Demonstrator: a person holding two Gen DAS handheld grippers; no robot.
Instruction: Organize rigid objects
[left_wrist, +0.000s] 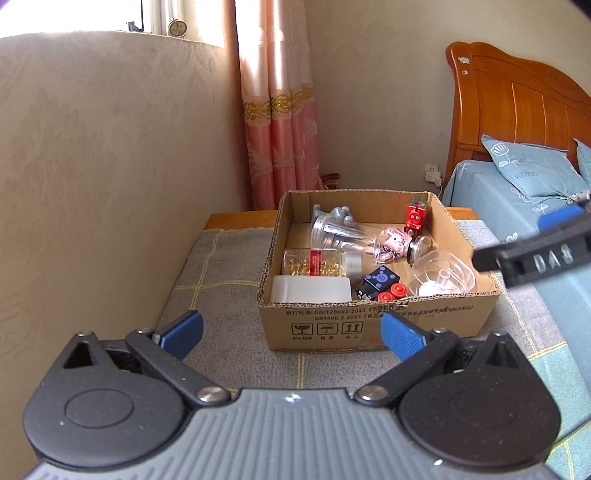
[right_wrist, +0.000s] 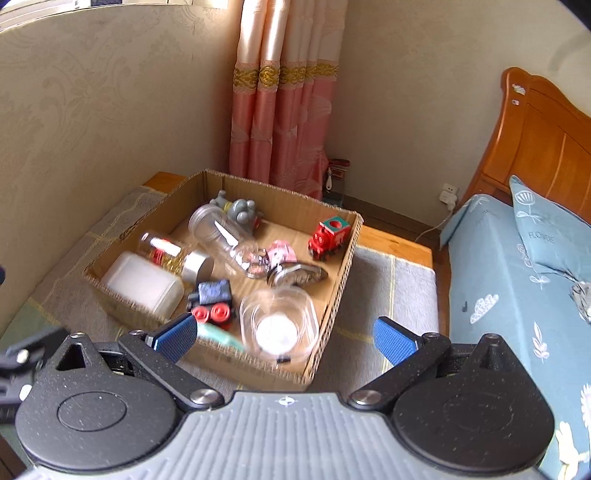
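Left wrist view: the left gripper (left_wrist: 291, 334) hangs wide open and empty before a cardboard box (left_wrist: 369, 325) on a grey checked mat (left_wrist: 221, 266). Inside lie a red toy train (left_wrist: 416, 218), a capsule bottle (left_wrist: 321, 263) and a clear round container (left_wrist: 443, 277).

Right wrist view: the right gripper (right_wrist: 284, 338), jaws spread wide and holding nothing, hovers over the box's (right_wrist: 340, 266) near corner, above the clear container (right_wrist: 279, 323).

brown corrugated cardboard box (left_wrist: 376, 325): matt, rough | clear plastic bowl (left_wrist: 443, 275): glossy | grey checked cloth (left_wrist: 221, 266): woven | orange wooden headboard (left_wrist: 517, 107): polished
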